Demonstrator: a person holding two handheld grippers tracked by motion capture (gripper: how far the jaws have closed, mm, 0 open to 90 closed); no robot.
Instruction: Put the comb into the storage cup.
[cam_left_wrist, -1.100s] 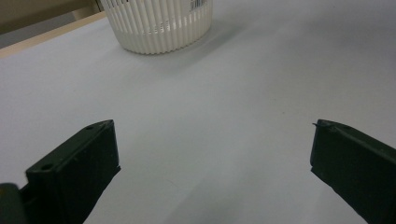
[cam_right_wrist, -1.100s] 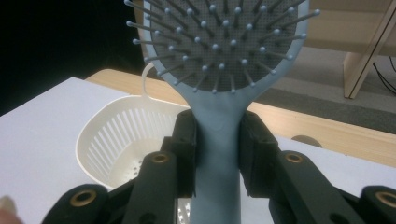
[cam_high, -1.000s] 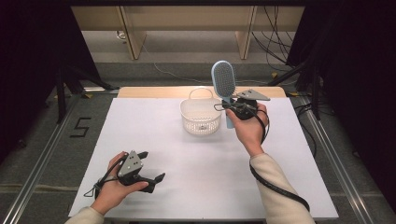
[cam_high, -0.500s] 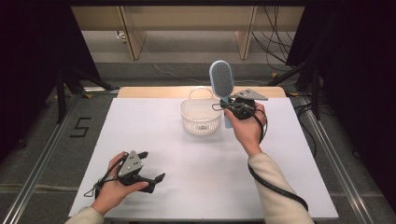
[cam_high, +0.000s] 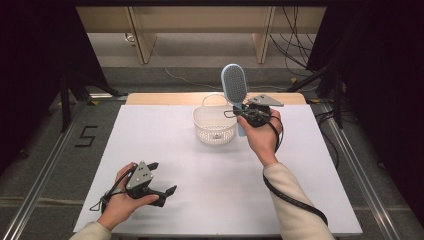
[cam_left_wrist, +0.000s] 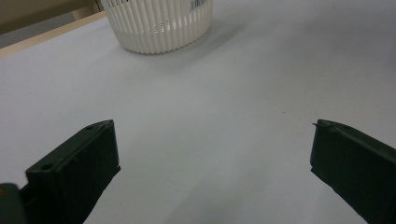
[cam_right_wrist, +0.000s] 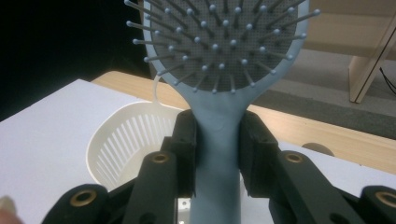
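White sheeting covers the table in the high view, where the right gripper holds a blue hairbrush upright just beside a white basket; the left gripper rests near the front edge, well apart. From the left gripper view, its jaws stand wide apart over bare sheet, grasping nothing. From the right gripper view, both jaws clamp the hairbrush's handle, bristles facing the camera, above the basket's rim.

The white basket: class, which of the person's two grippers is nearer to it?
Right. The right gripper, shut on the hairbrush, is right beside the white basket. The left gripper rests open at the table's near edge, well apart from it.
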